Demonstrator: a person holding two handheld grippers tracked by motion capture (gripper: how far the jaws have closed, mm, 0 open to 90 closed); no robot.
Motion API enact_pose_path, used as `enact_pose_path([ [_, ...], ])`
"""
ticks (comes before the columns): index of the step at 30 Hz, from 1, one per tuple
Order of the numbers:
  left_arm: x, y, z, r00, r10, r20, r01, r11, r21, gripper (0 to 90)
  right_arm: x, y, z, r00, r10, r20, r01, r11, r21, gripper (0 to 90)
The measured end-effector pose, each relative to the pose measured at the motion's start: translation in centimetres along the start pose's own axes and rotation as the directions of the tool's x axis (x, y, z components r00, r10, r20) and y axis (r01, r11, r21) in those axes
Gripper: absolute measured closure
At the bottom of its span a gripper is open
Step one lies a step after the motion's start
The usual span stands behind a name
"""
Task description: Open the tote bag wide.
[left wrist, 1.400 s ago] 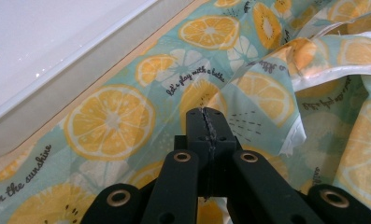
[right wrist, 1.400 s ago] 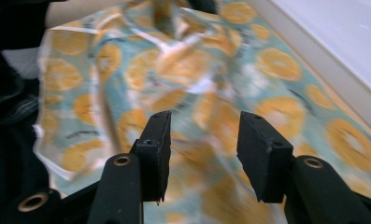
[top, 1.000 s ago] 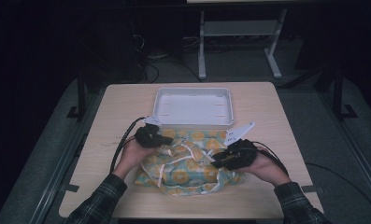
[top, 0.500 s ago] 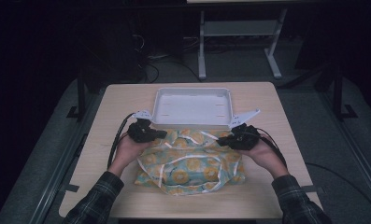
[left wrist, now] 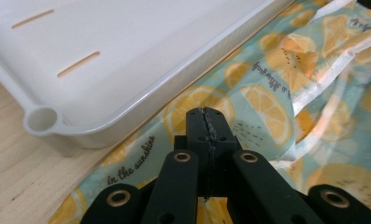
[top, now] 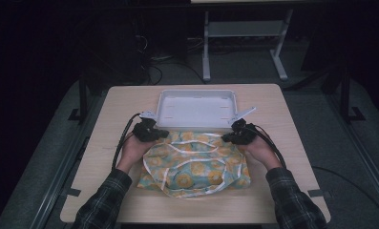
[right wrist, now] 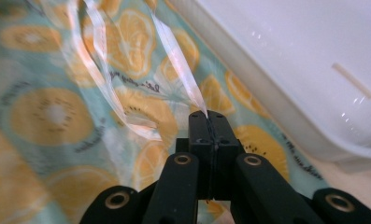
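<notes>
A pale green cloth (top: 196, 164) printed with orange and lemon slices lies spread on the wooden table (top: 125, 102), white ribbon straps (top: 192, 143) looping across it. My left gripper (top: 163, 135) is at its far left corner. In the left gripper view the jaws (left wrist: 206, 114) are pressed together low on the cloth (left wrist: 267, 102), with fabric bunched under them. My right gripper (top: 227, 139) is at the far right corner. In the right gripper view its jaws (right wrist: 207, 116) are shut, and a white strap (right wrist: 174, 51) of the cloth (right wrist: 47, 112) runs into their tip.
A white plastic tray (top: 196, 93) stands just beyond the cloth's far edge, close to both grippers; its rim (left wrist: 127, 116) almost touches the fabric. Bare table lies left, right and in front of the cloth. A metal stand (top: 244, 43) is on the floor behind.
Both hands have moved apart and toward the tray, drawing the bunched cloth out into a wider, flatter shape. The right gripper has travelled farther, from the cloth's middle right to its far right corner.
</notes>
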State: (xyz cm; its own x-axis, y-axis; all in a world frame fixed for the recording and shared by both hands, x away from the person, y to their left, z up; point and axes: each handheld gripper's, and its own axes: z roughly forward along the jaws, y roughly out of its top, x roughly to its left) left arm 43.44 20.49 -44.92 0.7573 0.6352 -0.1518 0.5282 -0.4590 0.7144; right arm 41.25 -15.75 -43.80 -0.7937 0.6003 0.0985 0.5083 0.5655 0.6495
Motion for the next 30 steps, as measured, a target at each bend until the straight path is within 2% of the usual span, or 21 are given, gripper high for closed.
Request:
enact_pose_path([
  [5, 0.1, -0.3, 0.4, 0.9996, 0.021, -0.017, -0.02, 0.9991, 0.038, 89.8, -0.2, -0.4, 1.8, 1.0, 0.007, -0.003, -0.007, 0.998, 0.064, 88.9],
  [7, 0.1, -0.3, 0.4, 0.9997, 0.017, -0.019, -0.016, 0.9987, 0.048, 89.2, -0.1, -0.5, 2.3, 0.9999, -0.015, 0.003, 0.015, 0.996, 0.092, 87.9],
  [9, 0.2, -0.3, -0.1, 0.9996, 0.015, -0.025, -0.014, 0.9986, 0.052, 84.9, -0.1, -0.5, 2.2, 0.9999, -0.009, 0.011, 0.008, 0.996, 0.091, 83.1],
  [11, 0.2, -0.1, -0.7, 0.9994, 0.01, -0.034, -0.008, 0.9985, 0.055, 76.8, -0.2, -0.5, 1.9, 0.9999, 0.002, 0.016, -0.003, 0.997, 0.081, 77.0],
  [15, 0.6, 0.2, -2.9, 0.9994, 0.001, -0.033, -0.001, 0.9999, 0.015, 64.3, -0.3, -0.3, 0.6, 0.9994, 0.036, 0.002, -0.036, 0.999, 0.04, 67.8],
  [18, 0.5, 0.5, -4.3, 0.9995, -0.025, -0.021, 0.025, 0.9997, 0.002, 57.0, -0.1, -0.1, -0.8, 0.9991, 0.039, -0.018, -0.039, 0.999, -0.018, 62.1],
  [19, 0.4, 0.6, -4.9, 0.9996, -0.023, -0.015, 0.023, 0.9997, -0.001, 55.9, 0.1, 0.0, -1.2, 0.998, 0.055, -0.031, -0.056, 0.998, -0.023, 61.0],
  [21, 0.1, 0.8, -5.9, 0.9994, -0.029, 0.016, 0.029, 0.9995, -0.015, 53.4, 0.3, 0.2, -2.2, 0.9988, 0.038, -0.029, -0.039, 0.999, -0.031, 58.8],
  [25, -1.1, 0.7, -7.2, 0.9976, -0.014, 0.067, 0.014, 0.9999, -0.009, 50.8, 1.5, 0.3, -3.7, 0.9968, 0.034, -0.072, -0.038, 0.998, -0.053, 57.6],
  [27, -1.9, 0.5, -7.7, 0.9959, -0.008, 0.09, 0.01, 0.9998, -0.015, 50.6, 2.2, 0.4, -4.2, 0.9966, 0.017, -0.081, -0.021, 0.999, -0.049, 56.6],
  [30, -3.1, 0.1, -8.4, 0.9935, 0.018, 0.112, -0.018, 0.9998, -0.003, 49.2, 3.2, 0.3, -4.9, 0.9955, -0.007, -0.095, 0.002, 0.999, -0.047, 55.7],
])
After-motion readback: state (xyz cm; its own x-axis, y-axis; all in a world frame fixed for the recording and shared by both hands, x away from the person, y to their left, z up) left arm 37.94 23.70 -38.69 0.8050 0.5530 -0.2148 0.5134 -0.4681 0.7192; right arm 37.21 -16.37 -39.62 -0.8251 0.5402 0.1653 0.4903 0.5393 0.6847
